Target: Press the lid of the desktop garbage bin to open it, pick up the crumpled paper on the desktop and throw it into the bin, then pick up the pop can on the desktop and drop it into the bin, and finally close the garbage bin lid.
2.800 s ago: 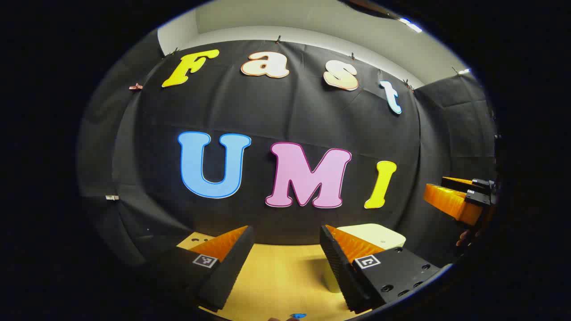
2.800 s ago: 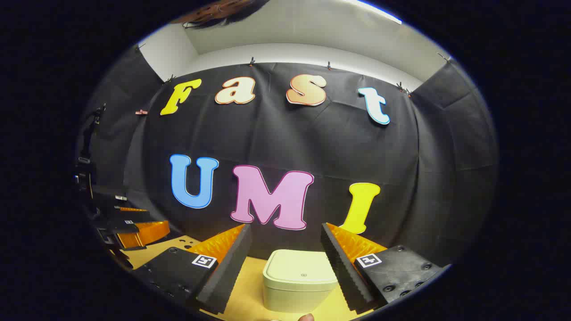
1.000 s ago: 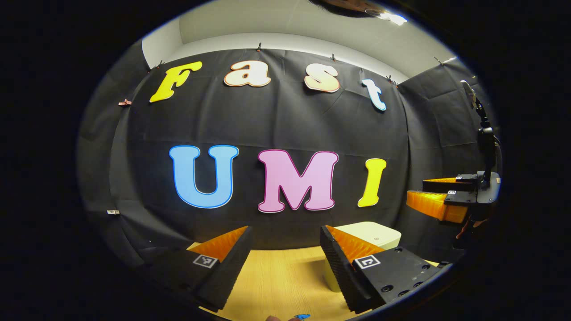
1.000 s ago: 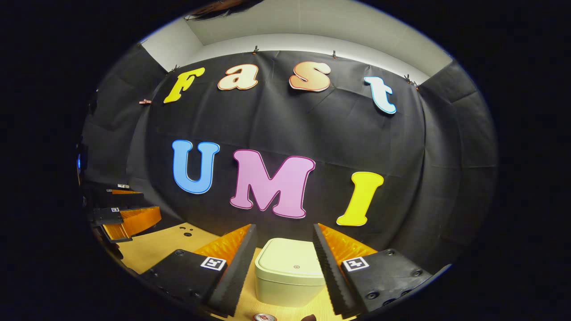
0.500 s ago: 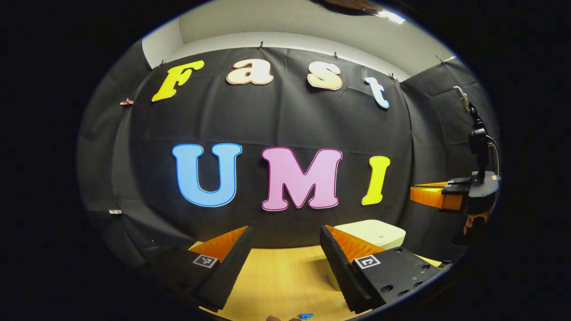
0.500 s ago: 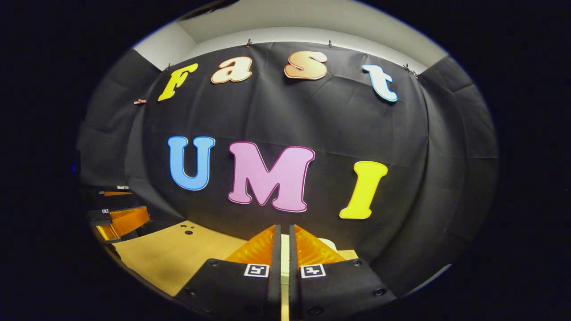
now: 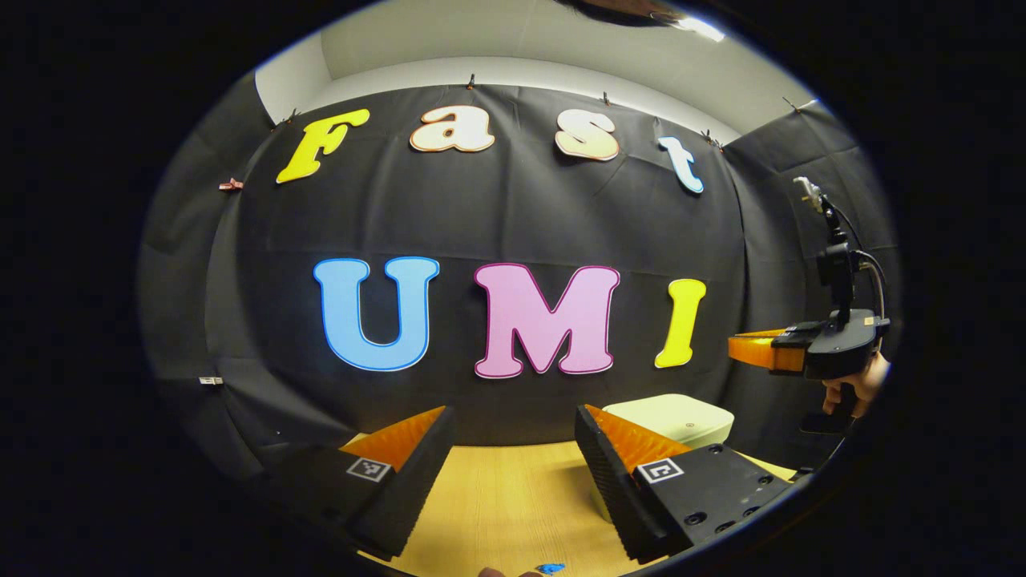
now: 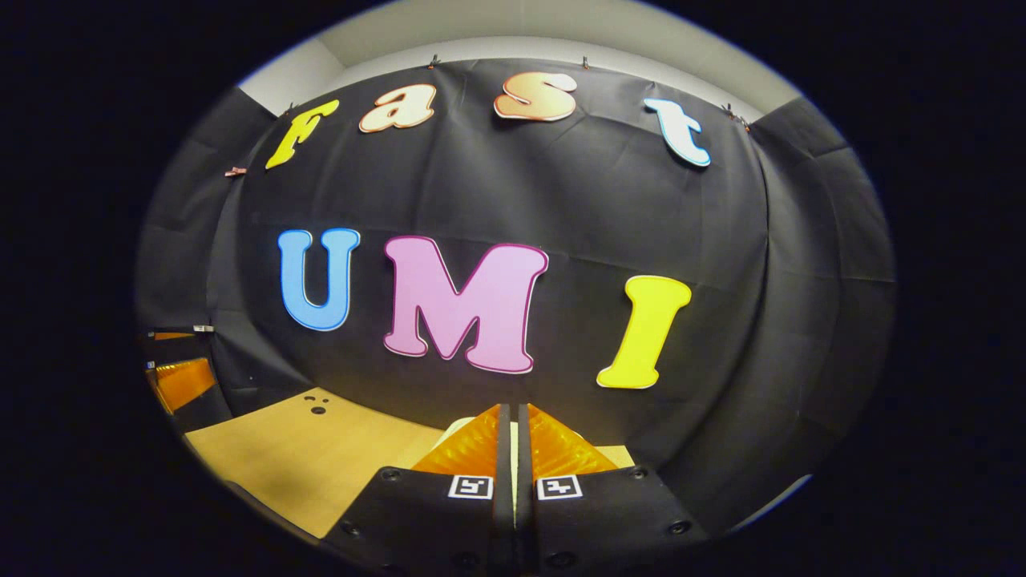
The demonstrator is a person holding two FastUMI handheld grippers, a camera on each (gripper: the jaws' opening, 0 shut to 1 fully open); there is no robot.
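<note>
1. the booth's black cloth wall [image 7: 513, 208] hangs across the far side, behind everything.
2. the wooden surface [image 7: 513, 497] runs from near to far up to that wall; in the right gripper view [image 8: 321, 457] its left part lies bare.
3. the pale garbage bin [image 7: 673, 418] stands on the surface at the far right, lid down and flat. in the right gripper view just a sliver of it [image 8: 457, 425] peeks out beyond the fingers.
4. the left hand-held gripper [image 7: 513, 473] hangs over the near surface with its fingers spread wide, nothing between them, the bin just past its right finger.
5. the right hand-held gripper [image 8: 513, 449] has its fingers brought together with a thin slit left, gripping nothing. from the left gripper view it [image 7: 741, 349] is up in the air, right of the bin and higher than the lid.
6. a hand [image 7: 858, 385] holds that gripper's grip.
7. a small blue bit [image 7: 549, 568] sits at the near edge; i cannot tell what it is.
</note>
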